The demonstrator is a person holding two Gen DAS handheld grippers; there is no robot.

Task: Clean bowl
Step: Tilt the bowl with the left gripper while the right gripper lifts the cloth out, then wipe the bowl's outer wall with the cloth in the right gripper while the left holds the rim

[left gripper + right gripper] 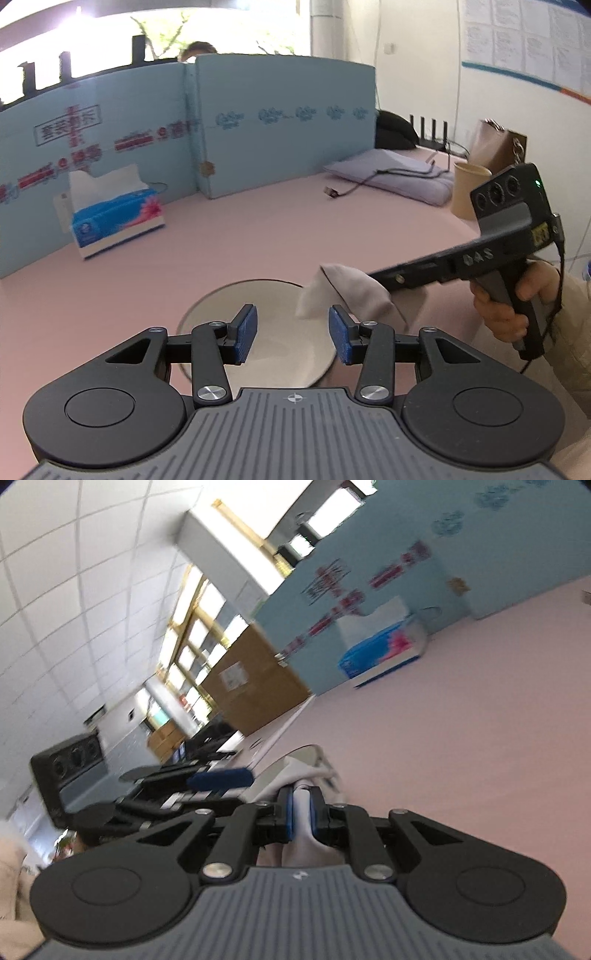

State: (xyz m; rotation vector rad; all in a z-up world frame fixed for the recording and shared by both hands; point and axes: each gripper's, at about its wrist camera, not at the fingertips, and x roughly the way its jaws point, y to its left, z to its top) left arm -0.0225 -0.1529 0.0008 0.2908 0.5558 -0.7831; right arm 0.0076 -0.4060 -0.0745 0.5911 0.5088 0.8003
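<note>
A pale round bowl (273, 354) sits on the pink table just ahead of my left gripper (293, 334), which is open and empty, its blue pads above the bowl's near part. My right gripper (300, 812) is shut on a light grey cloth (301, 805). In the left wrist view the cloth (340, 295) hangs over the bowl's right rim, with the right gripper's body (461, 258) reaching in from the right. In the right wrist view only a sliver of the bowl's rim (308, 751) shows beyond the cloth.
A blue tissue box (116, 218) stands at the back left by a light blue partition (258, 122). A folded lilac cloth with a cable (395, 173), a paper cup (467, 190) and a brown bag (495, 144) lie at the back right.
</note>
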